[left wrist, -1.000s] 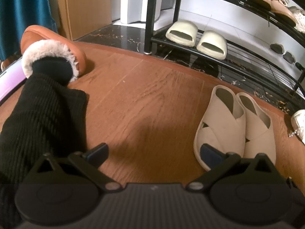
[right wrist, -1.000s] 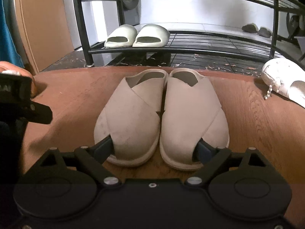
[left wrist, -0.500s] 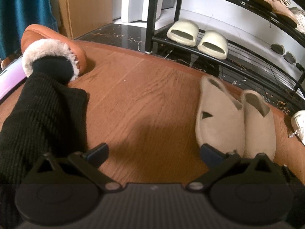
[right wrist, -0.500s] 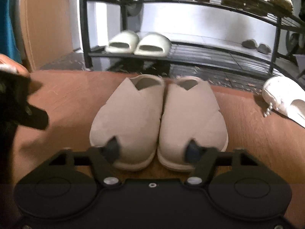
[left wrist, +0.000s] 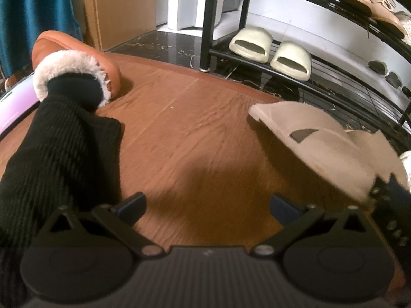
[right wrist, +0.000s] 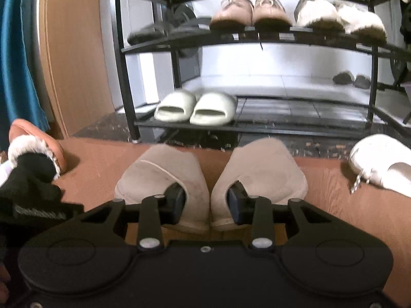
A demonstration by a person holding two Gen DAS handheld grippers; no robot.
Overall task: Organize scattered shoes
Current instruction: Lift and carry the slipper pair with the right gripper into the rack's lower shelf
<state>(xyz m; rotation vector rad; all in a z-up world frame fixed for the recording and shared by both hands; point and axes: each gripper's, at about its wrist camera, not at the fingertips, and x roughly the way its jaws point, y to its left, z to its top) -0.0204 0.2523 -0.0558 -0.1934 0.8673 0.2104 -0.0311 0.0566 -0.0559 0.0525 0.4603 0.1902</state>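
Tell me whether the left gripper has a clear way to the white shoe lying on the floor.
Probably not directly. The left gripper is open and empty, but the beige slippers held by the right gripper hang between it and the white shoe.

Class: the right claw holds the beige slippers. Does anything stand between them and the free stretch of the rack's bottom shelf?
Nothing visible does. The right claw pinches the beige slippers; the bottom shelf lies straight ahead, bare beside the pale green slides. Only floor lies between.
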